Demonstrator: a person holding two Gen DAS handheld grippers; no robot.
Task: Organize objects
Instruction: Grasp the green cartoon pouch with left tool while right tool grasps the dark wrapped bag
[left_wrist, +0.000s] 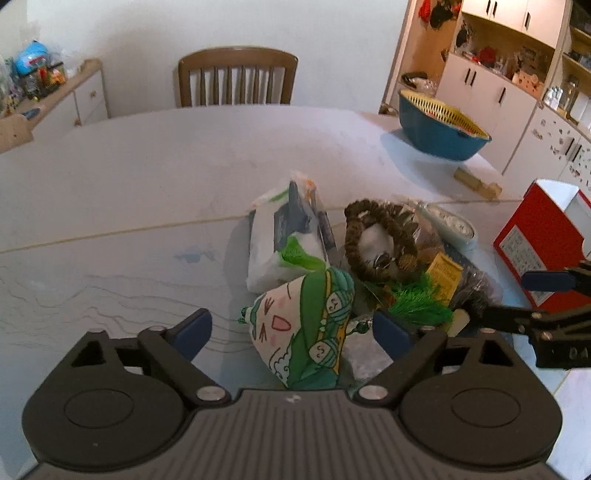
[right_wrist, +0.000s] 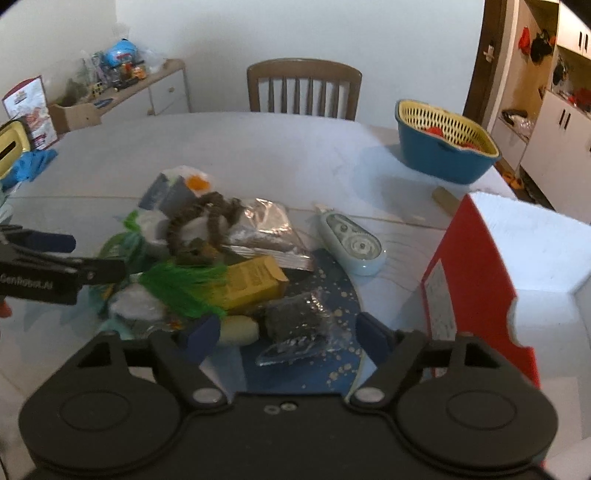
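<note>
Pale table (left_wrist: 147, 177) lies bare left of the clutter pile (left_wrist: 332, 266); both grippers' fingers (left_wrist: 194, 328) (right_wrist: 201, 338) gape empty.

A heap of small things (right_wrist: 221, 258) is found in the middle of the table (right_wrist: 258, 147). A box (right_wrist: 480, 280) is placed right of it, a basket (right_wrist: 443, 155) behind the box, a chair (right_wrist: 303, 86) behind the table.

left gripper (left_wrist: 291, 332): black matte body showing ribbed grey centre plate, two round disc housings, silver pivot screws, blue pads (left_wrist: 195, 328) | right gripper (right_wrist: 284, 334): black body looking the same, smooth centre plate carrying two small silver screws, blue pads (right_wrist: 371, 332) | white lettering showing on left gripper's side
</note>
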